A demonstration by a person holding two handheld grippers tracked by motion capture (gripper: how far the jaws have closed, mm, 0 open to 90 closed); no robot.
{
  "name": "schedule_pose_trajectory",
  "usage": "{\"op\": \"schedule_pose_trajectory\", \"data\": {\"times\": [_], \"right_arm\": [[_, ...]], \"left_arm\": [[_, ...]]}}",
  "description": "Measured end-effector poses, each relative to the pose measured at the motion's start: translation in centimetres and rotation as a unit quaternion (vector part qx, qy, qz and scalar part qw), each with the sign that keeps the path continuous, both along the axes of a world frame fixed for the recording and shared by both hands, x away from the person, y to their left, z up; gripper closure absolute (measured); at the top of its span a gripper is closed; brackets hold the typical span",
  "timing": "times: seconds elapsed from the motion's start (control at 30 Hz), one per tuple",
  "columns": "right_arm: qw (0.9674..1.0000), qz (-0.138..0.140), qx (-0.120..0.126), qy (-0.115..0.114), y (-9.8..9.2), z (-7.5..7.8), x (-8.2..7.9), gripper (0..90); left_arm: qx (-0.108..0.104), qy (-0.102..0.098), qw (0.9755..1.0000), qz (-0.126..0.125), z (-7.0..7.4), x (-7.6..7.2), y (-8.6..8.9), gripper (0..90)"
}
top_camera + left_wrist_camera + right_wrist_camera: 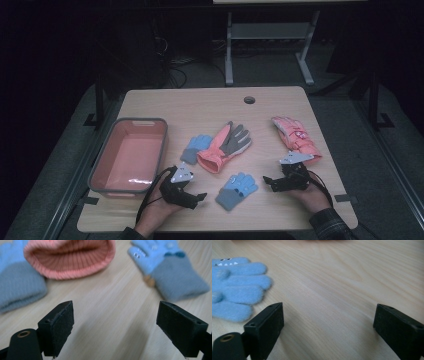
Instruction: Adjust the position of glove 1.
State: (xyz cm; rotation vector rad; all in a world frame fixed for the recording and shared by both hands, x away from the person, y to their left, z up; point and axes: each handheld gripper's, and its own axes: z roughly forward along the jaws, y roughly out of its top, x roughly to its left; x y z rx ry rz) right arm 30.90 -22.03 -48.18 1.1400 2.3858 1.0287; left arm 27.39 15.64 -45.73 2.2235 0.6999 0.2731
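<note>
Blue knit glove (237, 190) lies between both grippers, fingers wide open, empty; shallow pinch risks fleece slipping free.

My left gripper (115, 327) wide open over bare table (112, 310), pink ribbed cuff (70, 258) ahead, blue glove (170, 270) at right, perhaps another blue glove (17, 282) at left

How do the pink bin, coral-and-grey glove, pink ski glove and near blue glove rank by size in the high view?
1. pink bin
2. coral-and-grey glove and pink ski glove: look alike, not ranked
3. near blue glove
</note>
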Motion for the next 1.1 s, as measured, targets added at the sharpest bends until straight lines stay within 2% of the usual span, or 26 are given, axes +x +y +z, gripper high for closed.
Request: {"op": "schedule_pose_trajectory", "data": {"times": [0.07, 0.2, 0.27, 0.3, 0.37, 0.53, 0.6, 0.7, 0.8, 0.97, 1.1], "right_arm": [[1.0000, 0.000, 0.000, 0.001, 0.0, 0.0, 0.0, 8.7], [1.0000, 0.001, 0.001, 0.002, 0.0, 0.0, 0.1, 7.6], [1.0000, 0.003, 0.000, 0.004, 0.0, 0.0, 0.1, 7.0], [1.0000, 0.003, 0.000, 0.004, 0.0, 0.0, 0.1, 7.0], [1.0000, 0.003, 0.000, 0.003, 0.0, 0.0, 0.1, 7.0], [1.0000, 0.003, 0.000, 0.003, 0.0, 0.0, 0.1, 7.0], [1.0000, 0.003, 0.000, 0.003, 0.0, 0.0, 0.1, 7.0], [1.0000, 0.003, 0.000, 0.003, 0.0, 0.0, 0.1, 7.0], [1.0000, 0.003, 0.000, 0.004, 0.0, 0.0, 0.1, 7.0], [1.0000, 0.003, 0.001, 0.003, 0.0, 0.0, 0.1, 7.0], [1.0000, 0.003, 0.000, 0.003, 0.0, 0.0, 0.1, 7.0]], "left_arm": [[-0.001, 0.003, 1.0000, 0.000, 0.5, 0.1, -0.3, 14.7], [-0.005, 0.005, 1.0000, 0.004, 1.3, 0.2, -0.7, 24.2], [-0.009, 0.004, 0.9999, 0.009, 1.8, 0.5, -0.9, 34.7], [-0.010, 0.006, 0.9999, 0.013, 2.1, 0.7, -1.0, 34.7], [-0.009, 0.008, 0.9995, 0.030, 2.7, 1.1, -1.2, 47.6], [-0.015, 0.009, 0.9991, 0.039, 4.0, 2.7, -2.0, 79.9], [-0.012, 0.004, 0.9989, 0.044, 4.5, 3.4, -2.3, 89.3], [-0.009, -0.003, 0.9984, 0.055, 5.2, 4.5, -2.9, 89.4], [-0.001, -0.011, 0.9980, 0.063, 5.3, 5.9, -3.4, 89.5], [0.012, -0.016, 0.9954, 0.093, 4.6, 8.4, -4.1, 89.5], [0.019, -0.012, 0.9933, 0.114, 4.2, 10.1, -3.9, 89.5]]}}
